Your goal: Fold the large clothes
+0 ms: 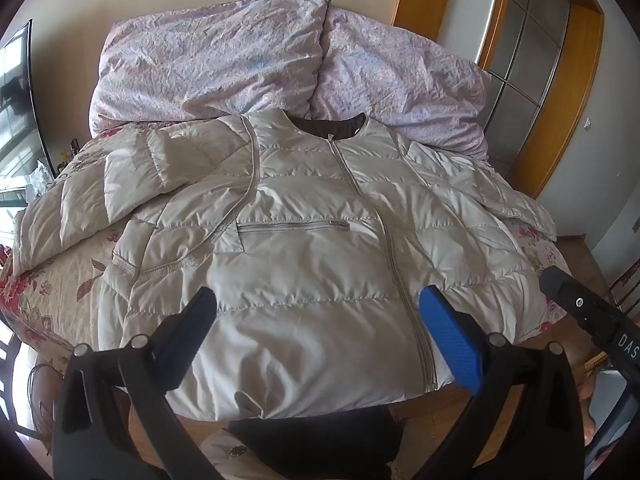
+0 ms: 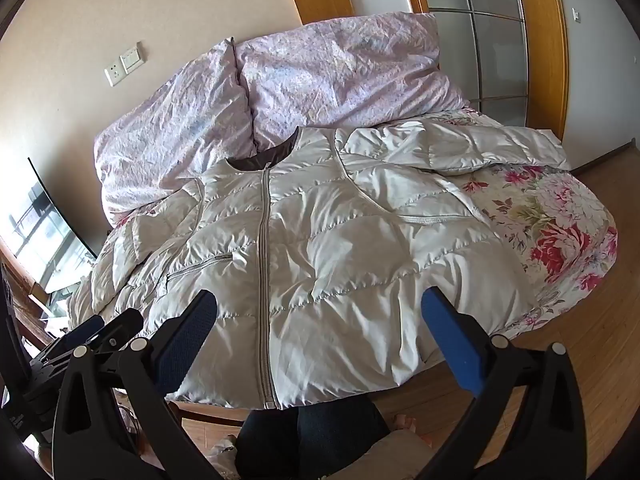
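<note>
A large cream quilted puffer jacket (image 1: 312, 248) lies face up and zipped on the bed, collar toward the pillows, hem at the near edge. It also shows in the right wrist view (image 2: 340, 256). Its left sleeve (image 1: 80, 204) is folded across the chest side; its right sleeve (image 2: 480, 148) stretches out to the right. My left gripper (image 1: 320, 340) is open and empty, hovering above the hem. My right gripper (image 2: 320, 340) is open and empty above the hem, right of the zipper. The right gripper's body shows at the left view's edge (image 1: 592, 312).
The floral bedsheet (image 2: 560, 232) covers the bed. A pink crumpled duvet (image 1: 248, 56) is piled at the head against the wall. A TV screen (image 1: 16, 120) stands left. A wooden-framed glass door (image 2: 492, 40) is at the back right. Wooden floor (image 2: 580, 320) lies right of the bed.
</note>
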`<move>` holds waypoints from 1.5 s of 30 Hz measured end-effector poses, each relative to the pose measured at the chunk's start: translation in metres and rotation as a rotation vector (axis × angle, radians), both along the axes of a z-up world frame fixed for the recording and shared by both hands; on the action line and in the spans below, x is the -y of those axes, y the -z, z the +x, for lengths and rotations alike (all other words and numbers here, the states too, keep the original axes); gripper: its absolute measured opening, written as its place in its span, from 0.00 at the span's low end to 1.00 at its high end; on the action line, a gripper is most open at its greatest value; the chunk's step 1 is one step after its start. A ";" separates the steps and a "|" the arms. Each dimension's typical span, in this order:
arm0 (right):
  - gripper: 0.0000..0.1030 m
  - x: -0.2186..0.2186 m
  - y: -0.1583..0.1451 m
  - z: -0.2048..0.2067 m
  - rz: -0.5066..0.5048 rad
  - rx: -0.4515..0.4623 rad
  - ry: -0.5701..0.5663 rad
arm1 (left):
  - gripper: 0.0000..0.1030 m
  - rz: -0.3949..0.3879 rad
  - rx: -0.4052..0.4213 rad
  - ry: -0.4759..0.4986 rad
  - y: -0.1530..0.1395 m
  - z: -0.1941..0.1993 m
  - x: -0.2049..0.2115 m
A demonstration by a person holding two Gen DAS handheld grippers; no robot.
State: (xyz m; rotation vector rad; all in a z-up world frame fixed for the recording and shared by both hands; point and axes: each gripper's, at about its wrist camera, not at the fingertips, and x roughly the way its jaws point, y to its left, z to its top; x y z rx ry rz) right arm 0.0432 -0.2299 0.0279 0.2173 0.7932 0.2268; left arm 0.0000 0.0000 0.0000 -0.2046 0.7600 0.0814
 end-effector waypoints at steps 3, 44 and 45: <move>0.99 0.000 0.000 0.000 0.004 -0.004 0.000 | 0.98 -0.006 -0.006 -0.001 0.000 0.000 0.000; 0.99 0.000 0.001 0.001 0.001 -0.001 -0.001 | 0.98 0.002 0.002 0.000 -0.003 -0.001 -0.002; 0.99 0.000 0.001 0.001 0.002 -0.002 -0.001 | 0.98 0.002 0.002 0.000 -0.003 -0.001 -0.002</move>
